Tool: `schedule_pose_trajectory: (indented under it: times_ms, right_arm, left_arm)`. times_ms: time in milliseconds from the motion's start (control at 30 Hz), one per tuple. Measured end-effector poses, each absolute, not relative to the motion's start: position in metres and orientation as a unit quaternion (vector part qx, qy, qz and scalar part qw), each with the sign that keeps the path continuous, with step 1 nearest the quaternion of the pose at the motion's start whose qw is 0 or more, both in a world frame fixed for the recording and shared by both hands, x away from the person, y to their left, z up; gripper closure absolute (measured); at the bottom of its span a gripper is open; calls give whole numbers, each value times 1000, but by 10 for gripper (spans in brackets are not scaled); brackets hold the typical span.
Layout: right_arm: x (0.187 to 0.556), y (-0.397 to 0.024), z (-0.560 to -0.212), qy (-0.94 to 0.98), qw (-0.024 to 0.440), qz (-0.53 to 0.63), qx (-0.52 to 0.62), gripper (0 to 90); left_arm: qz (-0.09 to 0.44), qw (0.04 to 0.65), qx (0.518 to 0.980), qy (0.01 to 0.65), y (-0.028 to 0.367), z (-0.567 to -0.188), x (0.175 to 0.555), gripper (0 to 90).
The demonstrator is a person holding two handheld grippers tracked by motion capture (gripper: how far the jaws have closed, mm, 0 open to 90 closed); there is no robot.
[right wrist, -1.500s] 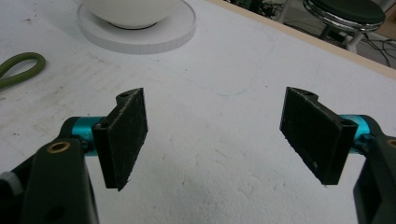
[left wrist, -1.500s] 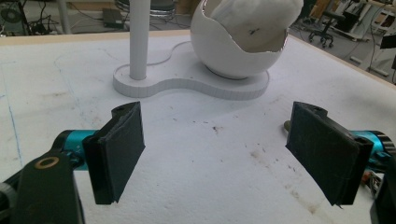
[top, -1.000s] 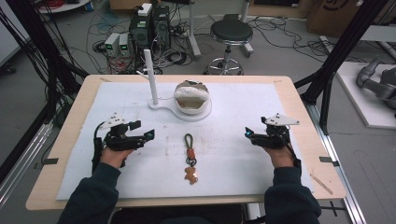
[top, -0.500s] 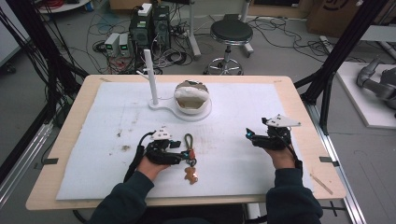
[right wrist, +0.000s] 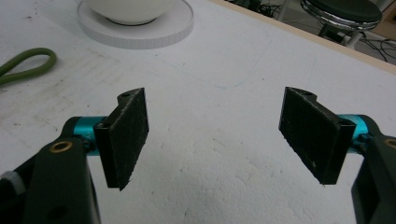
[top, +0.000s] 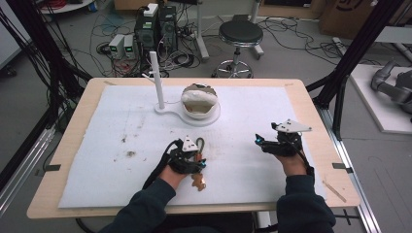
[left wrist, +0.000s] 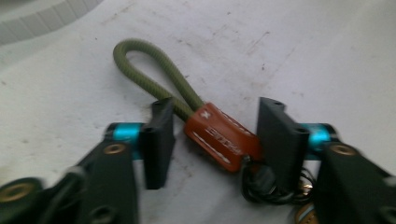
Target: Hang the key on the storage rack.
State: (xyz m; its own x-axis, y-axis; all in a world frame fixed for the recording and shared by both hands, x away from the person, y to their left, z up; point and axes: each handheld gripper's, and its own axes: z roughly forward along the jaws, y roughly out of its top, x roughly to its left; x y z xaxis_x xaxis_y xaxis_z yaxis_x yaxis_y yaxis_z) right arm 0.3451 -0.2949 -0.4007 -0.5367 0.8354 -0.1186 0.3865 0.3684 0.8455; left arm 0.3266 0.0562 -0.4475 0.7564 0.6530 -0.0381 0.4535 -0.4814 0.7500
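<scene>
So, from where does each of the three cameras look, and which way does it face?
High view: above the person's side, facing forward and down on the white-covered table; both forearms, left gripper, right gripper.
Left gripper view: on that gripper, looking down between its jaws, which have just been closing around the orange leather keychain tag with olive cord loop.
Right gripper view: on the right gripper, facing the white bowl; jaws open.
Shared: the cord loop.

The keychain (left wrist: 219,135) lies flat on the white mat: an olive-green cord loop (left wrist: 149,74) reaching out past the left gripper (left wrist: 212,135) fingertips, its orange-brown leather sleeve slanting between the two jaws, black cord and metal trinkets bunched by one jaw's base
</scene>
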Motion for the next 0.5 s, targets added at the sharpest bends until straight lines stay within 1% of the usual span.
schedule_pose_trajectory:
  times_ms: [133,200,233,300,333,367,467,500]
  right_arm:
    - [345,-296,-401,780,280,403,389,249]
    - [345,-295,-401,780,280,404,388,249]
    - [344,-295,-400,780,280,403,389,249]
    - [344,-295,-400,780,280,404,387,250]
    - [344,-295,-400,781,278,404,386,251]
    - [345,-294,-401,781,279,404,386,252]
    - [345,-294,-401,783,278,402,384,253]
    - [345,-294,-401,783,279,402,384,253]
  left_arm:
    - [131,384,862,305,67,-446,335,576]
    - [127,390,860,303,75,-446,341,578]
    - [127,390,857,312,78,-446,343,573]
    - [130,388,841,354,80,-445,344,526]
    - [136,390,832,371,80,-443,342,439]
    - [145,392,823,384,81,-442,339,381]
    - [147,398,807,411,82,-441,335,358]
    - [133,396,797,436,80,-443,333,362]
